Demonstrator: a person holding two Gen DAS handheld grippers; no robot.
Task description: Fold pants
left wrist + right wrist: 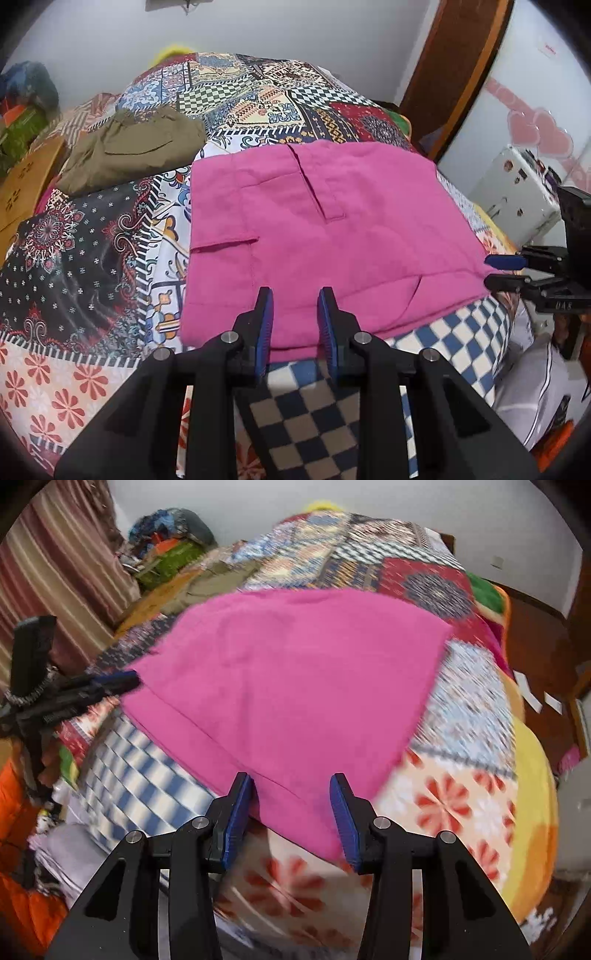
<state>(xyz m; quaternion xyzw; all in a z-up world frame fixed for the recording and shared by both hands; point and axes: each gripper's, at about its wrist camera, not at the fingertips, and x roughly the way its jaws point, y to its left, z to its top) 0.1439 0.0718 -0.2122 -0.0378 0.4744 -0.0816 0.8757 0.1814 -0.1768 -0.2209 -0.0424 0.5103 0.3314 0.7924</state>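
Pink pants point(314, 236) lie folded into a flat rectangle on the patterned bedspread point(92, 251); they also show in the right wrist view point(295, 686), blurred. My left gripper point(295, 295) is open and empty, its fingers over the pants' near edge. My right gripper point(293, 781) is open and empty above the pants' near corner. It also shows at the pants' right edge in the left wrist view point(502, 271), and the left gripper shows at their left edge in the right wrist view point(125, 681).
Olive-green folded pants point(129, 147) lie at the back left of the bed. A pile of clothes point(166, 550) sits by the striped curtain. A white appliance point(517, 195) and a wooden door frame point(454, 74) stand to the right.
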